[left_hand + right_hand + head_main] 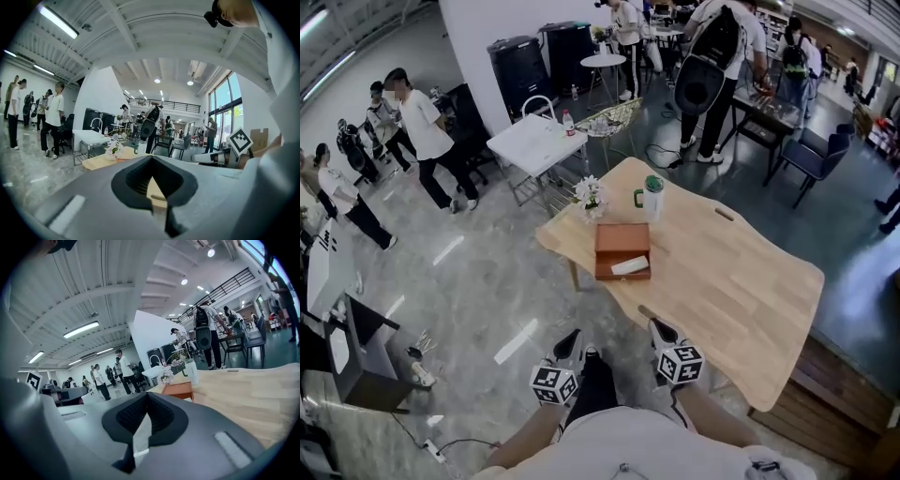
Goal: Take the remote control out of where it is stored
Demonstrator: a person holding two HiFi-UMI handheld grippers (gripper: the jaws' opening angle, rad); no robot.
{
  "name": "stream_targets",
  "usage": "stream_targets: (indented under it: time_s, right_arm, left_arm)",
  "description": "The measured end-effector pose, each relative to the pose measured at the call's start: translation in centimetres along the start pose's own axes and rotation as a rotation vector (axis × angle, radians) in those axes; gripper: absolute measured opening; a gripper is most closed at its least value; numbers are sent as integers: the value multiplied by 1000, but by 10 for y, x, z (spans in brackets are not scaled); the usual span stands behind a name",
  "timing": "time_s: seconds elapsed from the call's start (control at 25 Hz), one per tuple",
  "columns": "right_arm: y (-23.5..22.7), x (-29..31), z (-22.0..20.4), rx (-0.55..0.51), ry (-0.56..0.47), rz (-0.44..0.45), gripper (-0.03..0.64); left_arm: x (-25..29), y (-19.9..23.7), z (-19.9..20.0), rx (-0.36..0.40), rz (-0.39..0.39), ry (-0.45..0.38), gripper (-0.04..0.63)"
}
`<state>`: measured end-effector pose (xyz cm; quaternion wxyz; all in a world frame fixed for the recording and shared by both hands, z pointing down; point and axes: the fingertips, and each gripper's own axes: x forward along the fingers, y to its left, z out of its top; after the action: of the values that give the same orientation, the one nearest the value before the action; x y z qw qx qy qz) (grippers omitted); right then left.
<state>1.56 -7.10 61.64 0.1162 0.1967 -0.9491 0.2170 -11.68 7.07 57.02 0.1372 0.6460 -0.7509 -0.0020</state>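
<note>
A brown open box (622,250) sits on the wooden table (731,291), with the white remote control (630,266) lying inside it at the near end. Both grippers are held low at the table's near edge, close to my body and well short of the box. My left gripper (570,345) hangs off the table's left corner, jaws together and empty (152,176). My right gripper (661,330) is just over the near edge, also shut and empty (145,416). From the right gripper view the box (178,390) lies ahead on the tabletop.
A white cup with a green lid (652,197) and a small vase of flowers (590,197) stand just behind the box. A white folding table (534,142) and several people stand farther off. A dark cabinet (356,361) is at my left.
</note>
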Motion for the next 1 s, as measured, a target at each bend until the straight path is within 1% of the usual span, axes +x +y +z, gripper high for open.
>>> stream_targets:
  time_s: [0.16,0.44,0.64,0.8,0.92,1.0]
  right_arm:
    - [-27,29,15,14,-15,-52,28]
    - [-51,89,55,34,-53,-132,28]
    - [-53,148,87,32,-72,-175,28]
    - [-53,188,116,14,-101,-218,28]
    - [-54,205,132,-5,-123,-252,28]
    - [-57,208,139,-12,-124,-274,28]
  left_arm:
    - [42,24,15,18,-34,-14,0]
    - [120,73,54,50,-124,-22,0]
    - [172,119,78,66,-188,-15,0]
    - [213,153,97,66,-228,-34,0]
    - [240,169,108,81,-262,-45,0]
    - [255,173,112,71,-280,-41,0]
